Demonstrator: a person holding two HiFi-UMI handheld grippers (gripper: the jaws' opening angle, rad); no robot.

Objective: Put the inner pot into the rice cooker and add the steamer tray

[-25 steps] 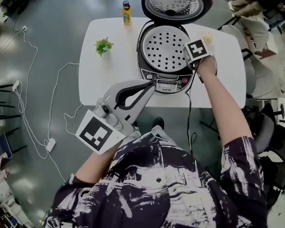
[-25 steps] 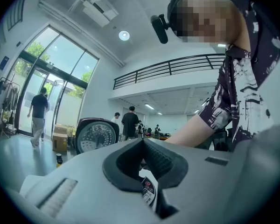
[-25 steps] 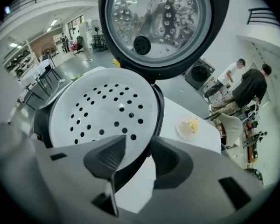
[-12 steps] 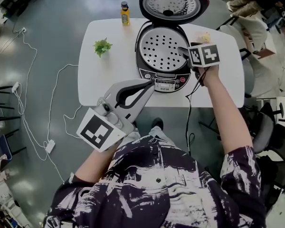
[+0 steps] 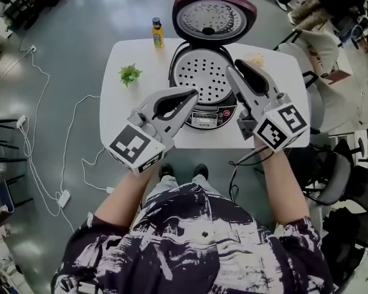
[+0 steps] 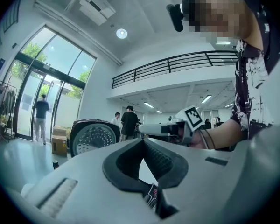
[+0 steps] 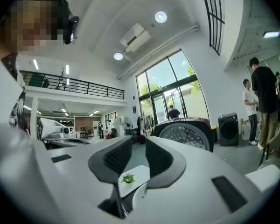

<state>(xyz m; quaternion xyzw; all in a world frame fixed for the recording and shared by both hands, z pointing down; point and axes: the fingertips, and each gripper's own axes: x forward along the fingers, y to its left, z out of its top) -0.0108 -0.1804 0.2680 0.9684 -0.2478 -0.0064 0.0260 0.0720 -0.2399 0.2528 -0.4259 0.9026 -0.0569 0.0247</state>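
The rice cooker [image 5: 203, 116] stands on the white table [image 5: 132, 118] with its lid [image 5: 213, 17] swung up at the back. The perforated steamer tray [image 5: 207, 75] lies flat in its mouth and hides whatever is beneath it. My left gripper [image 5: 192, 94] is held level in the air above the cooker's front left, shut and empty [image 6: 142, 140]. My right gripper [image 5: 233, 67] hovers level over the cooker's right rim, clear of the tray. Its jaws are closing, a narrow gap still shows [image 7: 139, 143], and nothing is between them.
A small yellow bottle [image 5: 156, 32] stands at the table's back edge and a little green plant [image 5: 130, 74] at its left. A pale yellowish item [image 5: 256, 59] lies right of the cooker. Chairs [image 5: 328, 48] crowd the right side, cables [image 5: 61, 164] trail on the floor, and people [image 7: 263, 97] stand in the hall.
My right gripper lifted off the cooker's right rim, swung from pointing down to level, and now hangs above the table. The left gripper edged forward a little.
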